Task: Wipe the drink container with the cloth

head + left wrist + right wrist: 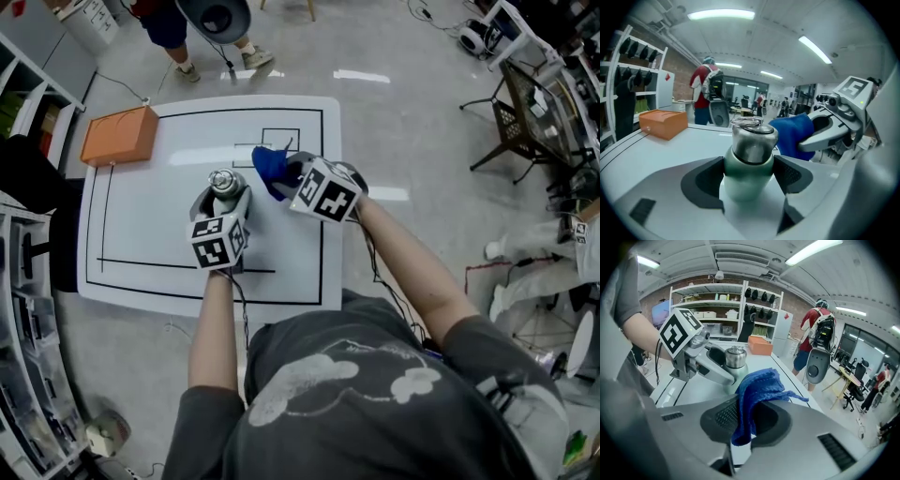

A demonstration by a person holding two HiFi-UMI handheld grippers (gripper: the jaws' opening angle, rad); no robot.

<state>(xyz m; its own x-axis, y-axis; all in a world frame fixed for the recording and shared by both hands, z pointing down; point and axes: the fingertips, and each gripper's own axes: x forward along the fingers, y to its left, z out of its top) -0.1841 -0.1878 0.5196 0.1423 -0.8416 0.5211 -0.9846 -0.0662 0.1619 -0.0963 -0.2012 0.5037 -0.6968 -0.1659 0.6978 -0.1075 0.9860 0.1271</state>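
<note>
The squat pale-green drink container [747, 140] with shiny steel neck and clear lid sits clamped in the left gripper [749, 169], while the right gripper [746, 420] pinches a nubby blue cloth [757, 385].

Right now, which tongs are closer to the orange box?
Left. The left tongs grip the bottle, right of the box; the right tongs, holding the cloth, sit farther right.

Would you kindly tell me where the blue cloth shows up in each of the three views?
Head view: the blue cloth is above centre, just right of the drink container.
Left gripper view: it is right of centre, beyond the container.
Right gripper view: it is in the centre, pinched between the jaws.
Shared landmark: the orange box.
</note>
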